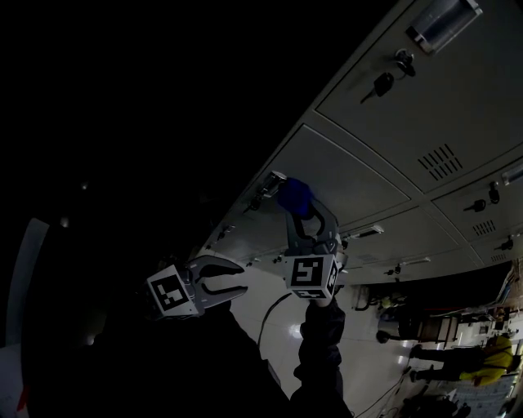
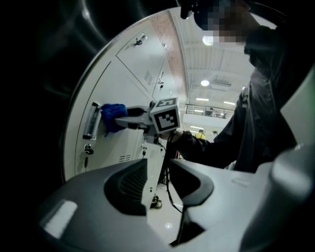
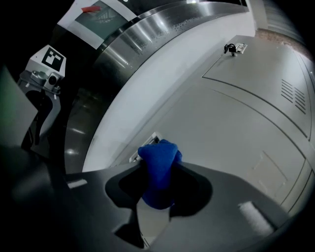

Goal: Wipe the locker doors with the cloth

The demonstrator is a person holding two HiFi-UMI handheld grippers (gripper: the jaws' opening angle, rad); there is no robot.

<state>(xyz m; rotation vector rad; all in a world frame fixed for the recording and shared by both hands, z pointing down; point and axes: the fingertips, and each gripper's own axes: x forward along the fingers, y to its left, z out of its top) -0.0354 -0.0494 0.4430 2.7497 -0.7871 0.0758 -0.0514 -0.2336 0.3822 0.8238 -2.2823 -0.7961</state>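
A blue cloth [image 1: 294, 194] is bunched between the jaws of my right gripper [image 1: 299, 206], which is shut on it. The cloth presses against a grey locker door [image 1: 343, 175] next to its label holder. In the right gripper view the cloth [image 3: 158, 170] fills the gap of that gripper [image 3: 158, 189] and touches the door [image 3: 236, 133]. My left gripper [image 1: 243, 280] hangs lower left, away from the lockers, open and holding nothing. The left gripper view shows its own jaws [image 2: 158, 179] apart, and beyond them the cloth [image 2: 112, 117] on the door [image 2: 123, 83].
The grey lockers run in rows with keys [image 1: 380, 82] in the locks, vent slots [image 1: 441, 161] and label holders [image 1: 441, 20]. A glossy white floor [image 1: 327, 343] lies below. A person in yellow [image 1: 490, 359] stands far off at the lower right. The left is dark.
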